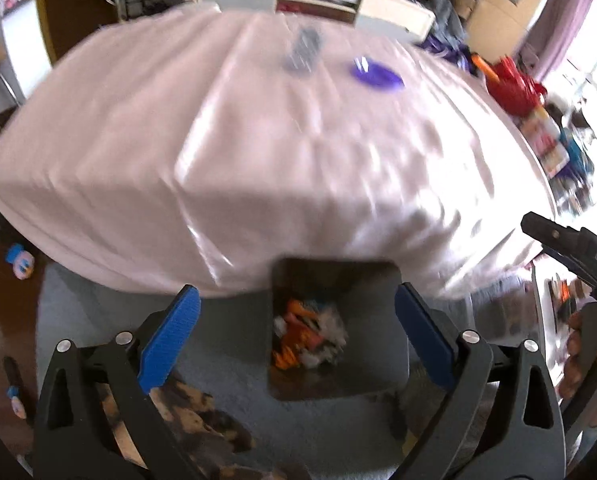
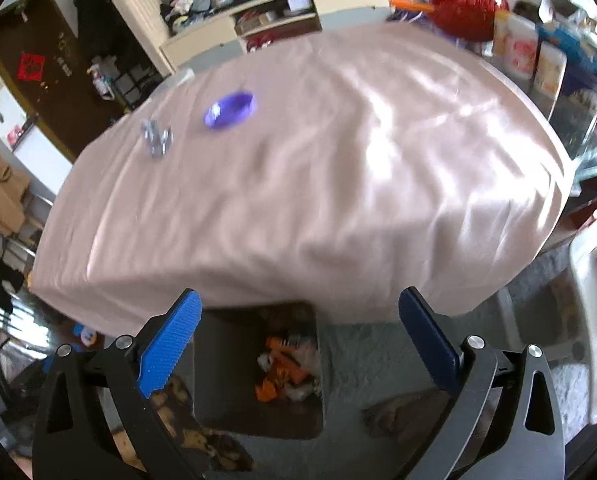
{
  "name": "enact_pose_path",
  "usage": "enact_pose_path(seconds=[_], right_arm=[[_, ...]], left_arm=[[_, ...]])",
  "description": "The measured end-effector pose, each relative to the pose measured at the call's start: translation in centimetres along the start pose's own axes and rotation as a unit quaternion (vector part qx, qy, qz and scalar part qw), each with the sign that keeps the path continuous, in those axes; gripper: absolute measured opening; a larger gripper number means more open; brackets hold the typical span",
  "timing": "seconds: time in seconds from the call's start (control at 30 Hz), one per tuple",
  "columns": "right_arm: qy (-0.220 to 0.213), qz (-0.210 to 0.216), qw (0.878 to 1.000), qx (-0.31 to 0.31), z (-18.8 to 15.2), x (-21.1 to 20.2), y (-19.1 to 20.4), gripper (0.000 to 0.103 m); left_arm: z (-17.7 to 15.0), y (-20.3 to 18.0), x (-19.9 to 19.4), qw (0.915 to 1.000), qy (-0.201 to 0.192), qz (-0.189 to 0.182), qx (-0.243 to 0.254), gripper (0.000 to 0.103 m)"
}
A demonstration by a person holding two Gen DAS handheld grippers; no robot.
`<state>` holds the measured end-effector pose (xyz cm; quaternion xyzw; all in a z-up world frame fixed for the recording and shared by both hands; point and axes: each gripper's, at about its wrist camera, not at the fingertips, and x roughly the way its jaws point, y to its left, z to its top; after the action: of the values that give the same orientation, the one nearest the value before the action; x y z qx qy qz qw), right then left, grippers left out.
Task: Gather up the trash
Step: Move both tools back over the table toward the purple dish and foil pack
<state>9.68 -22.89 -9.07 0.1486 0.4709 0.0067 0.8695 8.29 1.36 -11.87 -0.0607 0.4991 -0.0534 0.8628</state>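
The crumpled silver wrapper [image 2: 156,139] lay far across the cloth-covered table [image 2: 298,200] from the trash bin [image 1: 334,328], beside a purple lid [image 2: 229,111]. Left gripper [image 1: 296,334] and right gripper [image 2: 298,340] hovered wide, empty. Risk: the light wrapper could slip from the grip on the slick cloth.

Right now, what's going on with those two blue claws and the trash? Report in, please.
Left tool open, empty, above the trash bin. Right tool open, empty. Silver wrapper and purple dish left on the table. Nothing blocking.
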Motion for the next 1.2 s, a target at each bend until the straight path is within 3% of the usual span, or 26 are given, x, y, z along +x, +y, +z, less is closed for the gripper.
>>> enact_pose_path(seconds=[0.23,0.53,0.7,0.87,1.2], right_arm=[[-0.019,-0.013,0.999,-0.046,5.1,-0.3,2.9,0.099],[-0.005,0.003,1.000,-0.023,10.5,5.1,5.7,0.099],[0.002,-0.018,0.999,-0.027,13.0,9.7,6.9,0.099],[0.037,-0.006,0.999,-0.009,14.1,14.1,7.5,0.099],[0.036,-0.029,0.998,-0.035,15.5,19.2,10.4,0.099]], left_arm=[[6.5,2.0,-3.0,0.9980,-0.037,0.051,0.012,0.095],[12.4,2.9,0.9,0.9958,-0.034,0.073,0.042,0.095],[13.5,2.4,4.1,0.9952,-0.025,0.068,0.067,0.095],[14.4,1.8,7.4,0.9951,-0.012,0.062,0.076,0.095],[16.2,1.8,10.8,0.9950,-0.018,0.062,0.076,0.095]])
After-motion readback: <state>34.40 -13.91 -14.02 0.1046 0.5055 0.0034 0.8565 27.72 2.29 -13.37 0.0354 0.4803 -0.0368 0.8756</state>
